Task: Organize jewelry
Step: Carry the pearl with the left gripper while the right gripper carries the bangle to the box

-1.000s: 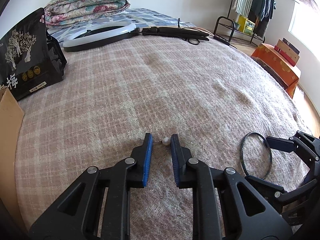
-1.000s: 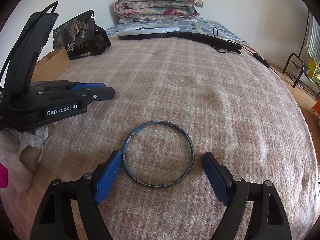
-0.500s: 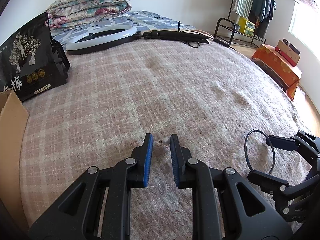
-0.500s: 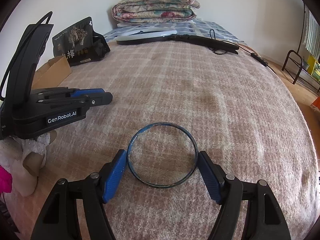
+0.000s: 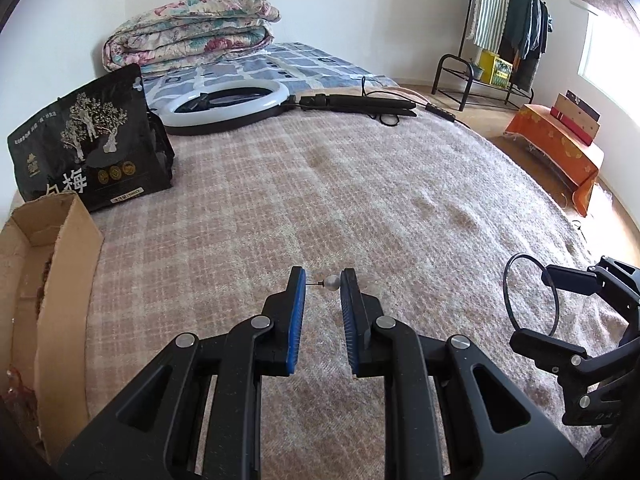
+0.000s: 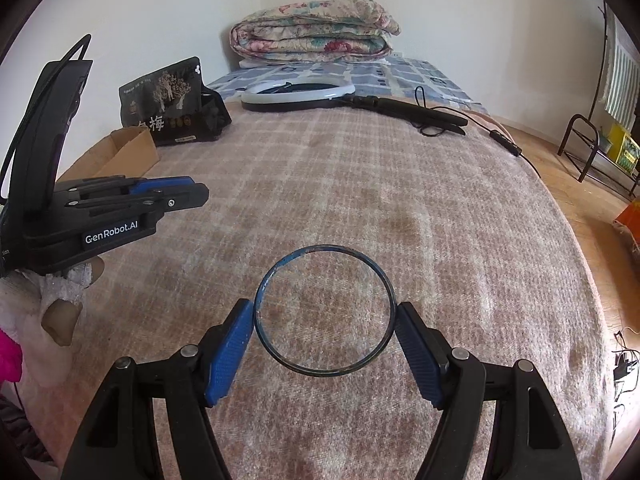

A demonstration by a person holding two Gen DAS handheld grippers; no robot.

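Note:
My left gripper (image 5: 323, 282) is shut on a small pearl stud earring (image 5: 331, 282), held crosswise between the blue pads above the blanket. My right gripper (image 6: 325, 318) is shut on a thin dark blue bangle (image 6: 276, 276), its pads pressing the ring's two sides, lifted off the blanket. The bangle (image 5: 510, 280) and right gripper (image 5: 532, 304) also show at the right of the left wrist view. The left gripper (image 6: 200, 196) shows at the left of the right wrist view. An open cardboard box (image 5: 60, 280) sits at the left edge of the bed.
A pink plaid blanket (image 5: 320, 184) covers the bed. A black tea bag (image 5: 88, 140), a ring light (image 5: 228, 106) with black stand and cable, and a folded floral quilt (image 5: 192, 40) lie at the far end. A clothes rack (image 5: 500, 32) and orange-covered bench (image 5: 556, 148) stand right.
The right gripper closed on the bangle and lifted it. The left gripper rose with the earring and drew back, bringing the cardboard box into view at left.

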